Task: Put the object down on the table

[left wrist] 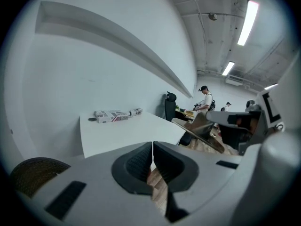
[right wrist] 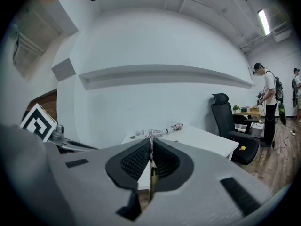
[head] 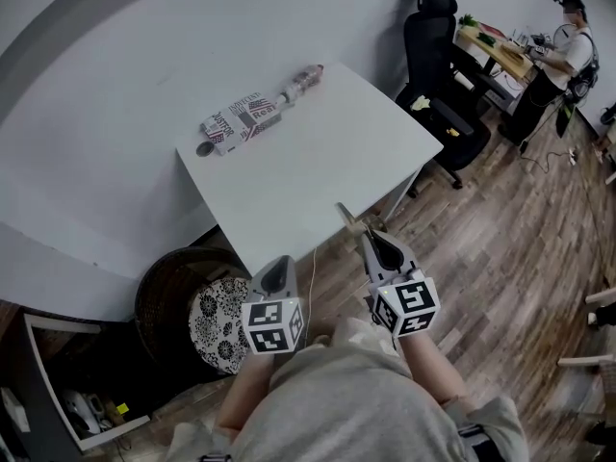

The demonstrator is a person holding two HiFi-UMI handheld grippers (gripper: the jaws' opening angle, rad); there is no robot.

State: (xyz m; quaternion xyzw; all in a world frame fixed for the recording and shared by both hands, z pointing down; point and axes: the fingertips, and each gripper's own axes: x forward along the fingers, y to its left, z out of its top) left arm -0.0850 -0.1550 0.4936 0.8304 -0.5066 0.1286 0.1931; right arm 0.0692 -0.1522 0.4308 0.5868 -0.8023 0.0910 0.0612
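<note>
Jaws of the right gripper (head: 369,234) pinch a flat tan object (head: 347,218) near the table (head: 318,152) edge, left gripper (head: 279,266) shut empty; likely next: reach over, lower, release.

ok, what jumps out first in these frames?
The right gripper, shut on a thin flat tan piece, sits at the near edge of the white rectangular table. At the table's far corner lie a red-and-white printed packet and what looks like a small bottle. The left gripper is shut and empty.
</note>
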